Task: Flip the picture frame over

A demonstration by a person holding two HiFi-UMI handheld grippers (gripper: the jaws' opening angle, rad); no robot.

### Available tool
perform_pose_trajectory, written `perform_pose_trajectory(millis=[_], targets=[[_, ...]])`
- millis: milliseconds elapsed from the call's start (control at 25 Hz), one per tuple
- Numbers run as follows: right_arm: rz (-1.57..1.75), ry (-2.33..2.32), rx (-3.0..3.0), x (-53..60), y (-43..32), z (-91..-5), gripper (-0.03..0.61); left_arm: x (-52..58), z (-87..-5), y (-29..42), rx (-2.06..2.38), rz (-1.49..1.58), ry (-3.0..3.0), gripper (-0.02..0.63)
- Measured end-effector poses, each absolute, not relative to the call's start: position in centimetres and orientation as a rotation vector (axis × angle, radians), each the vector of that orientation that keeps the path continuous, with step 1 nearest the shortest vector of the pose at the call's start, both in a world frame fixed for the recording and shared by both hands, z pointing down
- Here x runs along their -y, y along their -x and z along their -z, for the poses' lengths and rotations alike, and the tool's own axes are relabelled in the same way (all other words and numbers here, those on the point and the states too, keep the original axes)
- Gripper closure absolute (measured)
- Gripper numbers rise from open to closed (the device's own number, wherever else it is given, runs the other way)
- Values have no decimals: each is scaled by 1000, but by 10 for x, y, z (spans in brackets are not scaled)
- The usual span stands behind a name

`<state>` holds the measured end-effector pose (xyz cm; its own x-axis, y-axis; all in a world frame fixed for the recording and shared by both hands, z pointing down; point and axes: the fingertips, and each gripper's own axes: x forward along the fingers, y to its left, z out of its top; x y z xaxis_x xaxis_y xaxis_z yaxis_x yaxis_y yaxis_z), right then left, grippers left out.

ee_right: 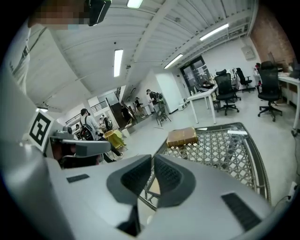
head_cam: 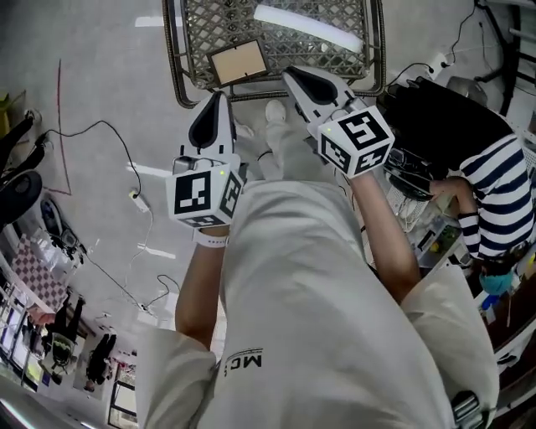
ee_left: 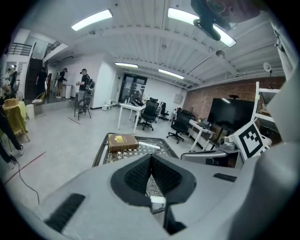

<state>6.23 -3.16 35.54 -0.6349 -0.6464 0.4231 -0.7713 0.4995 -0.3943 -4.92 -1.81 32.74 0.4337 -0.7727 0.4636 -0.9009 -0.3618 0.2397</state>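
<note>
The picture frame (head_cam: 239,61) lies flat on the near left part of a lattice-top metal table (head_cam: 177,80); it is brown and rectangular. In the left gripper view the frame (ee_left: 122,141) shows a gold emblem on its top face. My left gripper (head_cam: 220,95) hangs in the air just short of the table's near rim, shut and empty. My right gripper (head_cam: 287,74) is beside it, right of the frame, also shut on nothing. Both stay apart from the frame (ee_right: 181,136). The left gripper's (ee_left: 150,157) and the right gripper's (ee_right: 153,159) jaws stand together.
A white strip (head_cam: 306,25) shows on the tabletop behind the frame. A person in a striped shirt (head_cam: 502,188) sits at a cluttered desk on the right. A cable (head_cam: 109,126) runs over the floor at left. Office chairs (ee_left: 150,112) and desks stand far behind the table.
</note>
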Motion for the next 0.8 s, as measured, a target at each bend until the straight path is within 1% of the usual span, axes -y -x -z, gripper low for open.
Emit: perform_pose_trajectory(millis=[800], targets=[[-418,-1195,2647,10,-73,-246,555,-3,-223,63,1578,-244,-2369,589]])
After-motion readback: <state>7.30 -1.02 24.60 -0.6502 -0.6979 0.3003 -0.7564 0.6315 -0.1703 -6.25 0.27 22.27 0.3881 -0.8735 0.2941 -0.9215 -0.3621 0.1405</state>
